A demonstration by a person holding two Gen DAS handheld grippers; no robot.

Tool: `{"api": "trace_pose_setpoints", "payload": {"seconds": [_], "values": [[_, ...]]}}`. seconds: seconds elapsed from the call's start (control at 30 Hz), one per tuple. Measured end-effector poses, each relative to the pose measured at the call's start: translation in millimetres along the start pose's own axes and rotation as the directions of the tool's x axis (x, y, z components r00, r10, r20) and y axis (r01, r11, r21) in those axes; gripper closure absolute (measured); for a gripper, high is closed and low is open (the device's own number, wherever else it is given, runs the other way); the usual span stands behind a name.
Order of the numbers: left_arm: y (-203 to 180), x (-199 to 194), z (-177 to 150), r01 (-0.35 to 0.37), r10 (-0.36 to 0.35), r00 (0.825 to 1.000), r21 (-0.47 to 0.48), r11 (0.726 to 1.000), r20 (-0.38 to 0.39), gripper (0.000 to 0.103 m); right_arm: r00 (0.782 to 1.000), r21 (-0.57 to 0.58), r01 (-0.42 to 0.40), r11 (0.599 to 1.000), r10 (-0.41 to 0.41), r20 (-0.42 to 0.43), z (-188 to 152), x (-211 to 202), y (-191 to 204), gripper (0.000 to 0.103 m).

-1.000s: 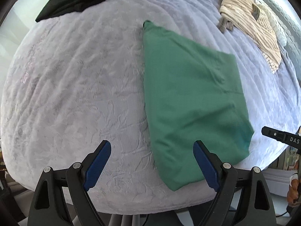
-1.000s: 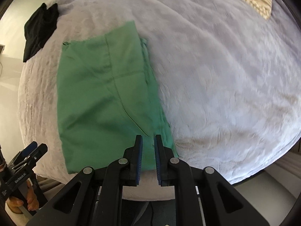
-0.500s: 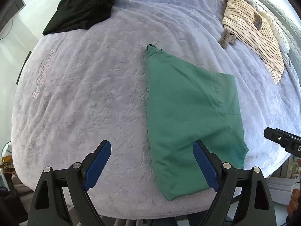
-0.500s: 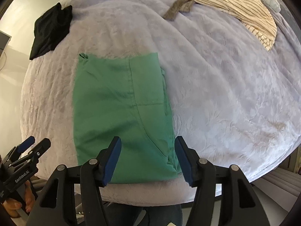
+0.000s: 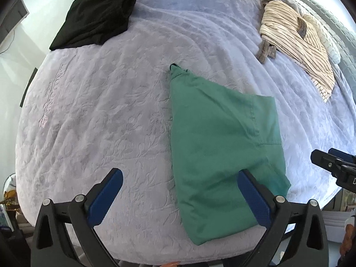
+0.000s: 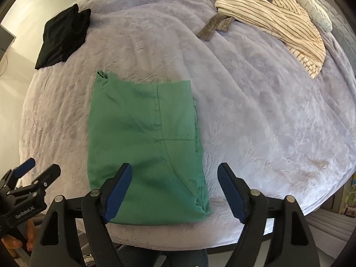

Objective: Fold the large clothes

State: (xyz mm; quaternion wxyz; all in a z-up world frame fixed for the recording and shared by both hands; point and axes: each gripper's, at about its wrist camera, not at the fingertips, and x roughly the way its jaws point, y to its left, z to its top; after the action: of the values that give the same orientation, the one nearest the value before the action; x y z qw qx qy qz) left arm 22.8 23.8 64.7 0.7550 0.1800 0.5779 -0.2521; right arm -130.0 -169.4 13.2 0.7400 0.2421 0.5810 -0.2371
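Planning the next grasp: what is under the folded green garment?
The green garment lies flat on the lavender bedspread, with its own folded layers showing at the right edge. Anything else beneath is covered; no bulge shows.

Lavender bed (image 5: 111, 115) under three garments (image 6: 142, 138)

Folded shirt (image 6: 144, 146) sits near the bed's (image 6: 255, 122) front edge. Dark garment (image 6: 62, 35) lies far back left, striped robe (image 6: 273, 20) far back right.

Right hand-held gripper (image 6: 174, 191) spread wide above folded green garment (image 6: 142, 146); contact seemingly none; bedspread (image 6: 267, 122) beneath.
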Motion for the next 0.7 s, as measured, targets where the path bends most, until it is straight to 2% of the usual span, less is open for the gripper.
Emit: {"api": "trace_pose_setpoints", "payload": {"seconds": [0.1, 0.7], "values": [[-2.6, 0.8, 1.1, 0.001, -0.001, 1.0, 0.005, 1.0, -0.004, 0.0, 1.0, -0.008, 0.013, 1.0, -0.013, -0.002, 2.4, 1.6, 1.3, 0.017], [-5.8, 1.4, 0.8, 0.001, -0.001, 1.0, 0.006, 1.0, -0.007, 0.0, 0.998, -0.017, 0.064, 0.998, -0.063, 0.011, 4.3, 5.4, 4.5, 0.016]]}}
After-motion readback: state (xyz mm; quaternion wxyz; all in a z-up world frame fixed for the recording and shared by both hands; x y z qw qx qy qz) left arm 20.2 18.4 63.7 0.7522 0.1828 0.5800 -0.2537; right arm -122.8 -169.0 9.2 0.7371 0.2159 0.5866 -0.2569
